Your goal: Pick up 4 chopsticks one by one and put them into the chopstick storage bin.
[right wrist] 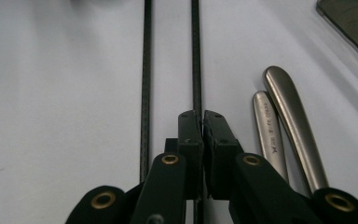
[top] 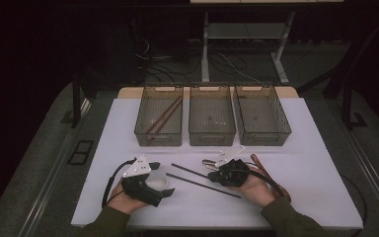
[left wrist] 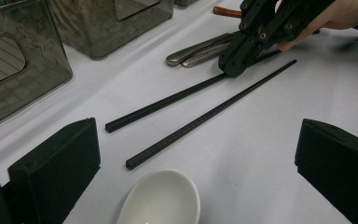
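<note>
The two black chopsticks (top: 197, 176) were long, thin, square-sectioned rods with a fine ribbed texture along their sides. They lay flat on the white table (top: 316, 163), roughly parallel and slightly apart, running diagonally between my two hands.

My right tool (right wrist: 201, 122) was closed narrow on the farther black chopstick (right wrist: 196, 56), its jaw pads pressed together around the rod near one end. The nearer black chopstick (right wrist: 145, 70) lay free just beside it. My right hand (top: 256, 190) rested low on the table with the tool pointing toward the left. Two metal utensil handles (right wrist: 279, 126) lay just beside the right tool's jaws.

My left tool (top: 165, 185) stood wide open and held nothing. My left hand (top: 123, 200) kept it low near the front edge of the table. A white spoon bowl (left wrist: 161, 198) lay between its jaws, and the free ends of both chopsticks lay just ahead of it.

Three smoky transparent bins (top: 212, 123) stood side by side along the far edge of the table. The left bin (top: 145, 129) held brown chopsticks (top: 164, 116). Bare table surface lay open between the bins and the chopsticks.
</note>
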Motion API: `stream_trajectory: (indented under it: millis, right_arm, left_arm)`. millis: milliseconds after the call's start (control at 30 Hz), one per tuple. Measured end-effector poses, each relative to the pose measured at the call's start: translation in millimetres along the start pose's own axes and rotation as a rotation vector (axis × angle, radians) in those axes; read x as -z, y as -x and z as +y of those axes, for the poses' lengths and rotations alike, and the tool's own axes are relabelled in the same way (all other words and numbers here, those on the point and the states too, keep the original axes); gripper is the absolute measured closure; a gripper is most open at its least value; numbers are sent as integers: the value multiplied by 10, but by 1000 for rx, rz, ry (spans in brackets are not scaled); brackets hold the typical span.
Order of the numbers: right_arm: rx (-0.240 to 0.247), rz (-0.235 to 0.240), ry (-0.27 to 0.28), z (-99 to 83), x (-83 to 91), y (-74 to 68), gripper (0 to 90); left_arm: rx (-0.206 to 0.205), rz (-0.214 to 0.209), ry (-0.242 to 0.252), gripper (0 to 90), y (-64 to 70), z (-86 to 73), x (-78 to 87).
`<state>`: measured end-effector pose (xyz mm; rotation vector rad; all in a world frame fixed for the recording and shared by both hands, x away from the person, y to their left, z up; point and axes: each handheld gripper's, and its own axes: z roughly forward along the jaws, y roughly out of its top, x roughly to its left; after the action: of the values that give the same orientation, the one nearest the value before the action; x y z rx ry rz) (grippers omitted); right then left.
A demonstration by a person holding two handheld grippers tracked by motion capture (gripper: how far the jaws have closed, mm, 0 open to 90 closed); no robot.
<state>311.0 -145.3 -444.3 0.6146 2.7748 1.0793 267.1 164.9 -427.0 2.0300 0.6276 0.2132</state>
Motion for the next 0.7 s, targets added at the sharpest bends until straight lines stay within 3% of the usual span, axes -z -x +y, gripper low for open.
stream_trajectory:
  millis: [267,700]
  right_arm:
    - [-38,26,32,22,141,24,863]
    - [-59,13,99,87,437,74,863]
  left_arm:
    - [-1,1,1,0,-4,4,9]
    - [-1,-4,1,0,-3,4,8]
